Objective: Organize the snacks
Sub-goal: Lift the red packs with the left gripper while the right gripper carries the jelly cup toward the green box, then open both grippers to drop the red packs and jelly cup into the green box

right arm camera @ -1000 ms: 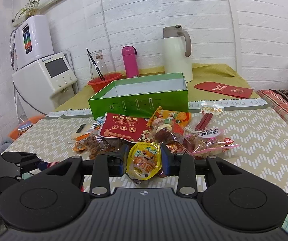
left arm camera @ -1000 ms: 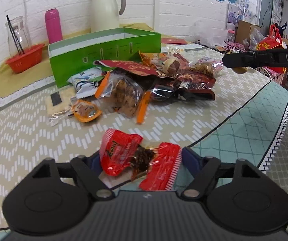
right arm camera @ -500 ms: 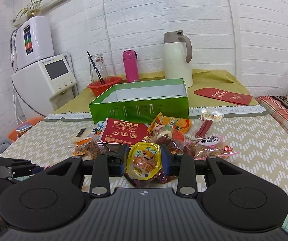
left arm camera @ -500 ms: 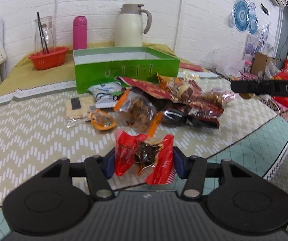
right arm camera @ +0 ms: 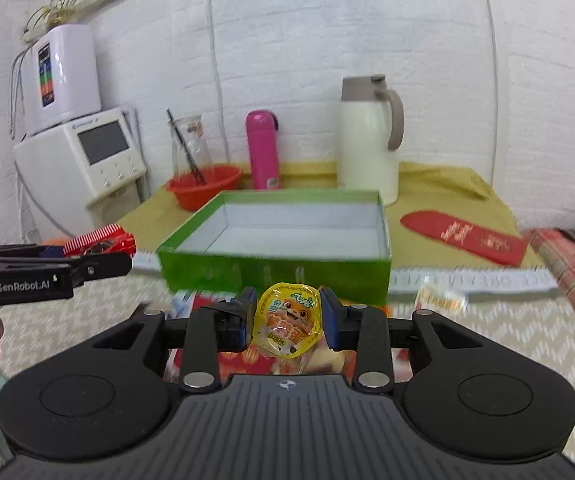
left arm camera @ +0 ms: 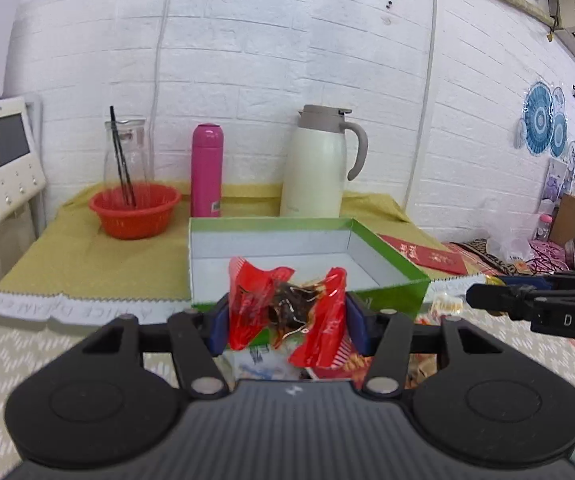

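Aloft, crinkly red plastic snack wrapper clamped in left tool; light, soft, best held mid-body. Small yellow sealed snack cup clamped in right tool; slippery film, rim grip judged safest. Open green cardboard box ahead.

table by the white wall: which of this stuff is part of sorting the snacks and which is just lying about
Part of the job:
red snack packet in left gripper
yellow snack pack in right gripper
green box

Just lying about:
cream jug
pink flask
orange bowl
red envelope
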Demonstrator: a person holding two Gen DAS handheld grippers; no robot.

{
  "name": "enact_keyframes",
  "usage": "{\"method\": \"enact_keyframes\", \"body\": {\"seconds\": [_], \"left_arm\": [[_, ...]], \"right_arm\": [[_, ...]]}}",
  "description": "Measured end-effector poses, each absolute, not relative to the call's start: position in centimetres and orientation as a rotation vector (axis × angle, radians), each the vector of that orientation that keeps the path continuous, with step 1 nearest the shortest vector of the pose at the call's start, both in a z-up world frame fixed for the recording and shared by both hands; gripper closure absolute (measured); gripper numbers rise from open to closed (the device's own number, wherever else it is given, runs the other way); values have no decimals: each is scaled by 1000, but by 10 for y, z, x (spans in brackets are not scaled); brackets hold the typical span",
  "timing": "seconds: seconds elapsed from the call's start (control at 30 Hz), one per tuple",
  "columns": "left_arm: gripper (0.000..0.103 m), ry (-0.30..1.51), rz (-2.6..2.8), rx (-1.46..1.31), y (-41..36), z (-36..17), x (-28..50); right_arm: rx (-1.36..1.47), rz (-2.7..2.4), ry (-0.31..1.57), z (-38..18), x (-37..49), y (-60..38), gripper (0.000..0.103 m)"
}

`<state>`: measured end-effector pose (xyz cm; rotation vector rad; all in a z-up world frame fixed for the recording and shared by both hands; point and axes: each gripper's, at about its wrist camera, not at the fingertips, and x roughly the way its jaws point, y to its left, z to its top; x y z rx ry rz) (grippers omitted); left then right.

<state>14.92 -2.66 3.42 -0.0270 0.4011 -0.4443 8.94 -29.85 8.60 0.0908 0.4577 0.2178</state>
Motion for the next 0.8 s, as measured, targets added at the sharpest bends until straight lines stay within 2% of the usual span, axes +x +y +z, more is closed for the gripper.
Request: {"method": "enact_keyframes", "body": {"seconds": [0.27, 0.57, 0.73, 0.77, 0.8], "left_arm": [[45, 440, -405, -37, -51, 26, 256], [43, 548, -384, -87, -53, -4, 302], [34, 537, -374, -71, -53, -5, 305], [32, 536, -373, -70, -54, -4, 306], [30, 534, -375, -67, -54, -3, 306]], "right_arm": [[120, 213, 510, 71, 199, -298, 43], [148, 186, 622, 34, 245, -306, 40], [168, 202, 634, 32, 255, -307, 27], [176, 201, 630, 33, 255, -308, 20], [185, 199, 622, 35, 255, -309, 9]]}}
